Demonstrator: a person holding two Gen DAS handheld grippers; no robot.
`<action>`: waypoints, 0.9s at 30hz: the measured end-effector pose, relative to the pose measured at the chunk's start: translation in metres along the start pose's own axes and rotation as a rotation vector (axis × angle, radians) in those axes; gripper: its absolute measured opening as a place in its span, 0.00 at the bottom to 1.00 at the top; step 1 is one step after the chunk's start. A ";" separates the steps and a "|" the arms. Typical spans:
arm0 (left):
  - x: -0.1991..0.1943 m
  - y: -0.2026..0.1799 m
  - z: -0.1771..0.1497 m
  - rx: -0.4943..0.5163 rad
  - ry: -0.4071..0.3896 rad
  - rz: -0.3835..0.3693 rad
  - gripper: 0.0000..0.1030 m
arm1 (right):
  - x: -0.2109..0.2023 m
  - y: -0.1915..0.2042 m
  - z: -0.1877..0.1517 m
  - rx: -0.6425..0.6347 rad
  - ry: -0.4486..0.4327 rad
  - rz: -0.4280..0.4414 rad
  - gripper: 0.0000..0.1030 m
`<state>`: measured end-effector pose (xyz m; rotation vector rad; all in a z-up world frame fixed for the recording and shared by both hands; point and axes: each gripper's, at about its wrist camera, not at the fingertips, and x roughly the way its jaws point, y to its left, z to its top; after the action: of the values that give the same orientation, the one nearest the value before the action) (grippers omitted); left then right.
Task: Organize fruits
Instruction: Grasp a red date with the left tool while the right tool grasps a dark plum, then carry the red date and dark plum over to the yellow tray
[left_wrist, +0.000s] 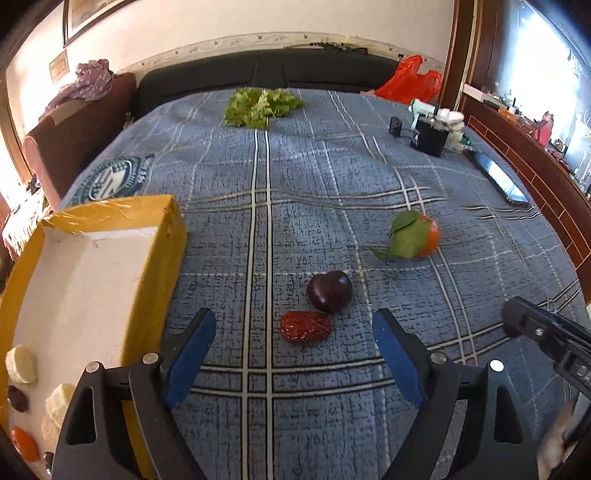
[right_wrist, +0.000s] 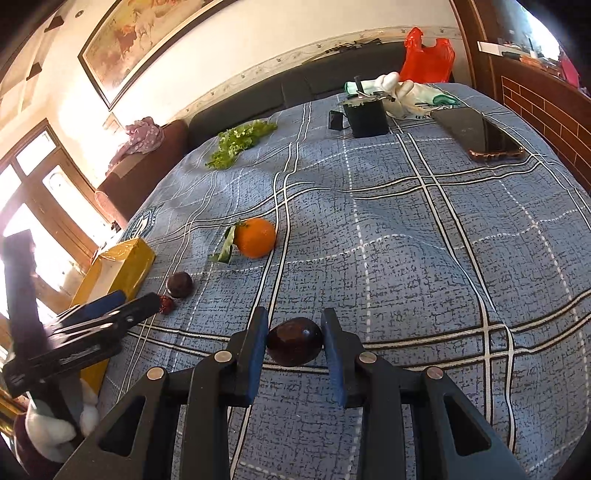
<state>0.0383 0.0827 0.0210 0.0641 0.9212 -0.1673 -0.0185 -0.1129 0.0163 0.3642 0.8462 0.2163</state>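
our right gripper (right_wrist: 294, 341) pinching a dark round plum (right_wrist: 294, 346) just over the blue plaid bedspread (right_wrist: 424, 258) | left gripper (left_wrist: 293, 334) spread wide, nothing in it, second dark plum (left_wrist: 330, 291) touching a wrinkly red date (left_wrist: 306, 326) right ahead | leafy orange (left_wrist: 415, 234) further back | yellow cardboard box (left_wrist: 92, 277) on our left

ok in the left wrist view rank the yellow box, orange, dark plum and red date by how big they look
1. yellow box, by far the largest, though nearest the camera
2. orange with its leaf
3. dark plum
4. red date, close to the plum in size, so that order is unsure
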 end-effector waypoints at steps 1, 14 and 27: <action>0.003 -0.001 0.000 0.002 0.005 0.001 0.82 | 0.000 0.000 0.001 -0.001 0.001 0.001 0.31; 0.006 -0.003 -0.006 -0.007 -0.005 -0.020 0.29 | 0.002 0.002 0.000 -0.011 0.002 -0.005 0.32; -0.044 -0.002 -0.022 -0.081 -0.056 -0.041 0.29 | 0.001 0.001 0.001 -0.015 -0.008 -0.012 0.32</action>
<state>-0.0060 0.0886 0.0428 -0.0341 0.8733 -0.1691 -0.0177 -0.1119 0.0167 0.3457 0.8385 0.2096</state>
